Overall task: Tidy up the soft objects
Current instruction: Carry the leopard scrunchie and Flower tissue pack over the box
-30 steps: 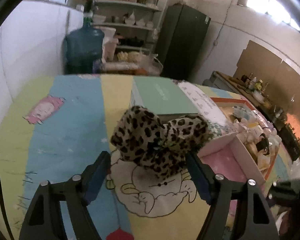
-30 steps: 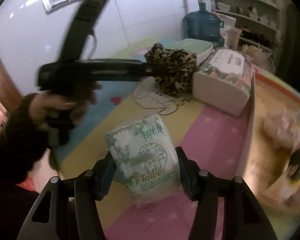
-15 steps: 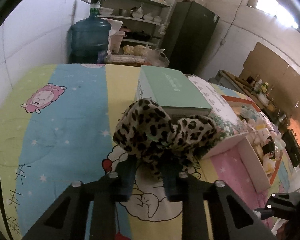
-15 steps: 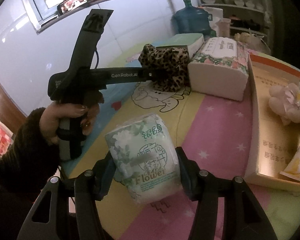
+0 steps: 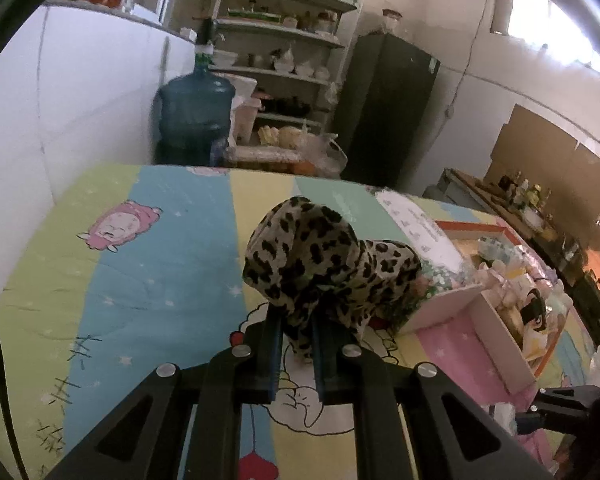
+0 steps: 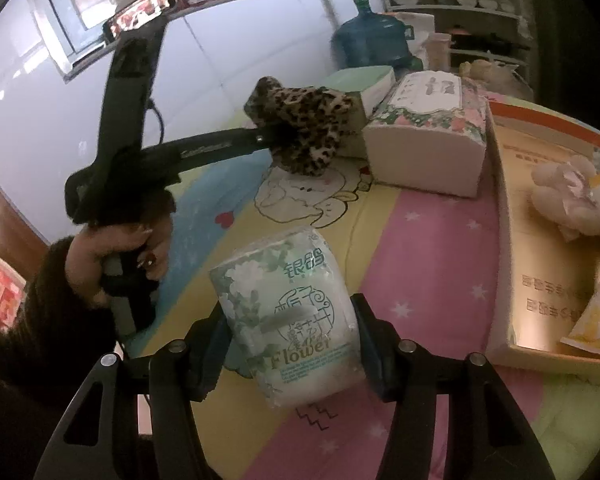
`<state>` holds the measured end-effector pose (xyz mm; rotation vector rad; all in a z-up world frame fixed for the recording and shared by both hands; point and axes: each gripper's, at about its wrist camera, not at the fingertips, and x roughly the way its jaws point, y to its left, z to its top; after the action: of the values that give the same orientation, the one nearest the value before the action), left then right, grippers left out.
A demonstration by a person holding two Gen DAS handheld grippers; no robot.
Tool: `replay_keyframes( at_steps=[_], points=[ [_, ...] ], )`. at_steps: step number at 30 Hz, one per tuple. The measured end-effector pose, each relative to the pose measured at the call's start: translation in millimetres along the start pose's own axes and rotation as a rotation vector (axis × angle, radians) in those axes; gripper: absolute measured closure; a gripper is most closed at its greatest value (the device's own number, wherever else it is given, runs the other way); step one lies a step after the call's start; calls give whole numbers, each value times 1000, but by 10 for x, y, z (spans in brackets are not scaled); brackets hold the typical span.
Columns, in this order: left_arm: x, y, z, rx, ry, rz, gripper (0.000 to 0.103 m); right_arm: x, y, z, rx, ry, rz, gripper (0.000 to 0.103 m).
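The leopard-print cloth [image 5: 324, 256] sits pinched in my left gripper [image 5: 296, 328], jaws nearly together on it, near the green box [image 6: 360, 80]. My right gripper [image 6: 292, 344] clamps the tissue pack [image 6: 288, 312], jaws half apart.

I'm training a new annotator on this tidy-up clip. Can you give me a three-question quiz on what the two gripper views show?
1. True or false: the left hand-held gripper is pinching the leopard-print cloth.
2. What does the right hand-held gripper hold? A) plush toy B) tissue pack C) green box
3. Fill in: the plush toy lies in the ____.

Key: 1 true; 2 B, the tissue pack; 3 cardboard tray.
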<state>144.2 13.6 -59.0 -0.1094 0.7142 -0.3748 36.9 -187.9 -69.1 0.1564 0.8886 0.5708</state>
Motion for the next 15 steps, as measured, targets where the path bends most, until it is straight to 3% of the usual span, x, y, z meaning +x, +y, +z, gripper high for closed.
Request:
replay_keyframes(
  at_steps=[15],
  points=[
    [-653, -411, 84, 51, -153, -45, 90, -459, -68, 44, 39, -154, -28, 44]
  ],
)
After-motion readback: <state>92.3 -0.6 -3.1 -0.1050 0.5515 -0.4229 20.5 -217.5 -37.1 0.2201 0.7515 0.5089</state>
